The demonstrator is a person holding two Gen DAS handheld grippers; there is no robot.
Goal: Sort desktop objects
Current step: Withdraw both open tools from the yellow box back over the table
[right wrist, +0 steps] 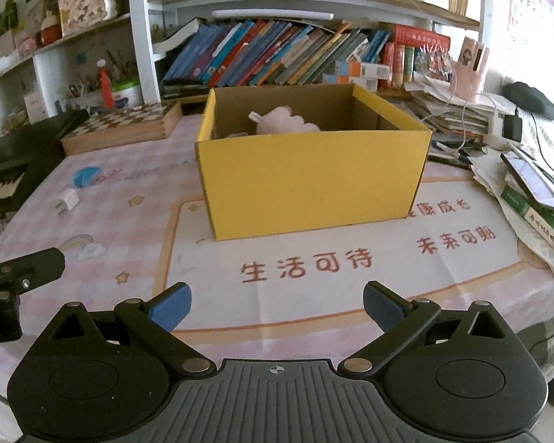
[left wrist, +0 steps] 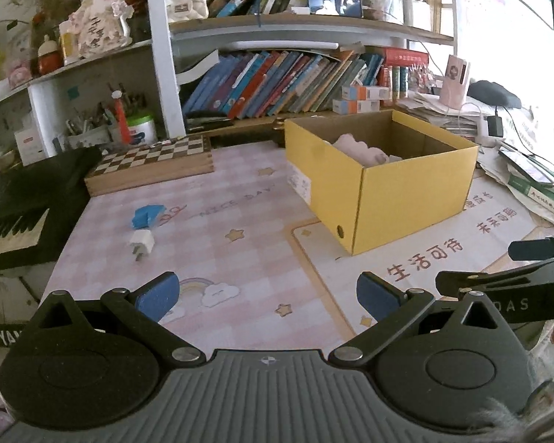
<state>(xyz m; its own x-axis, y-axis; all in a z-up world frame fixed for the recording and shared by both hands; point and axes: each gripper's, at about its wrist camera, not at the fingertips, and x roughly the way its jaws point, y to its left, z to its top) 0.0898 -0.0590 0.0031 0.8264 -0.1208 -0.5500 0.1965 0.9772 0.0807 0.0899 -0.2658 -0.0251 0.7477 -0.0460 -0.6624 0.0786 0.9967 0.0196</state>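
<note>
Here, sitting at the far left edge: a black keyboard (left wrist: 14, 217) with glossy white keys. Lying behind it: a flat wooden chessboard (left wrist: 151, 164), its top checkered dark and pale. Resting on the soft pink checked desk mat (left wrist: 218, 221), well left of the box: a small blue blocky eraser-like piece (left wrist: 147, 216), and just in front of it a white boxy charger plug (left wrist: 142, 243) showing 2 metal prongs. Hovering low over the mat: the left gripper (left wrist: 267, 295), blue padded fingers spread wide, gripping nothing. Standing right of centre: an open yellow cardboard box (right wrist: 314, 181), rectangular, brown inside, holding a fluffy pink plush item (right wrist: 288, 122) at its back. Hanging in front of the box: the right gripper (right wrist: 277, 304), jaws likewise spread wide and bare of any object. Piling up at the far right: loose papers and a green book (right wrist: 535, 214), with a dark phone (right wrist: 532, 181) lying on top.
</note>
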